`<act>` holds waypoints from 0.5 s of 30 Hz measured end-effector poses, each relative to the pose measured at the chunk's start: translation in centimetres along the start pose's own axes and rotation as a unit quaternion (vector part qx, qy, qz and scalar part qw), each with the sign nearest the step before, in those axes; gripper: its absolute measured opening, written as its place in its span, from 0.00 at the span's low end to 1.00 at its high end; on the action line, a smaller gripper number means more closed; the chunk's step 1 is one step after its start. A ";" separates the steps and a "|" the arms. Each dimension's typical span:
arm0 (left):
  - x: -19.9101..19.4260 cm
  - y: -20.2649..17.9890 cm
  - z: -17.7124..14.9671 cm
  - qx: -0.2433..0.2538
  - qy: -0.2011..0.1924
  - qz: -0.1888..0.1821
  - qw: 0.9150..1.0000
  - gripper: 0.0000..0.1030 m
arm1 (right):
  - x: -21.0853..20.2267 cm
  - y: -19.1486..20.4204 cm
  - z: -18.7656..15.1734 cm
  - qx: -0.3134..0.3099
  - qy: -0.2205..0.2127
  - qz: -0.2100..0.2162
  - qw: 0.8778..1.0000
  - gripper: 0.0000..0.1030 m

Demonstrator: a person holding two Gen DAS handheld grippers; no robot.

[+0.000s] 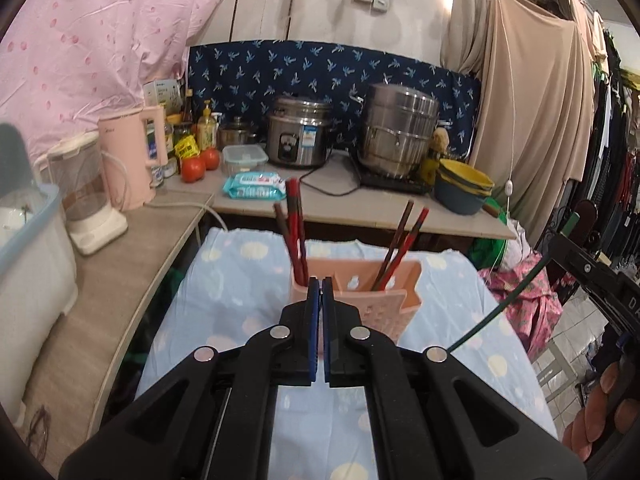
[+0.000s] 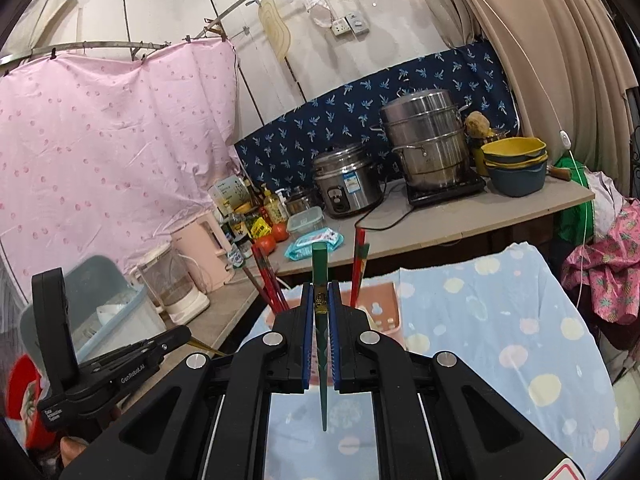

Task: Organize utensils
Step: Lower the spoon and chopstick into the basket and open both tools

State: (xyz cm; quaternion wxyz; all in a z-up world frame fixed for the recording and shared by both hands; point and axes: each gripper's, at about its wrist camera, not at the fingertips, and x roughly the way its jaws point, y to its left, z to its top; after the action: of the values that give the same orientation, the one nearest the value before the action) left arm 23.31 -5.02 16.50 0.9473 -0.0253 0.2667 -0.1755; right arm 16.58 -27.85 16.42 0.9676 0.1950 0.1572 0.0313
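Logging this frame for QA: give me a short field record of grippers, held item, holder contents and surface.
left gripper: shut, empty
right gripper: shut on green chopstick
pink holder: upright on the dotted blue cloth
holder contents: red and dark chopsticks in the left compartment, more on the right
left gripper position: in front of the holder's left compartment

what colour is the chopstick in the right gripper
Dark green, with a gold band; the chopstick shows best in the right wrist view.
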 end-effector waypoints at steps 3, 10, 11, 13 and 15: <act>0.7 -0.4 2.2 0.001 -0.017 -0.002 1.000 0.01 | 1.3 0.1 2.4 0.008 -0.021 0.006 1.000 0.07; 3.8 -0.6 4.9 0.002 -0.024 0.002 1.000 0.01 | 4.9 0.0 5.9 0.027 -0.053 0.008 0.998 0.07; 4.5 -0.5 5.1 0.000 -0.020 0.003 1.000 0.01 | 5.5 -0.1 6.3 0.028 -0.056 0.006 0.998 0.07; 5.8 -0.1 5.1 -0.004 -0.011 0.004 1.000 0.01 | 6.5 -0.3 6.6 0.029 -0.058 0.003 0.998 0.07; 7.1 0.2 4.7 -0.006 0.000 0.007 1.000 0.01 | 7.6 -0.4 6.5 0.027 -0.053 0.000 0.998 0.07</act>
State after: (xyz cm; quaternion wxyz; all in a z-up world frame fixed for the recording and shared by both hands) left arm 31.40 -7.51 16.96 0.9485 -0.0294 0.2675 -0.1670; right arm 25.90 -29.70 19.75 0.9689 0.2227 0.1062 0.0164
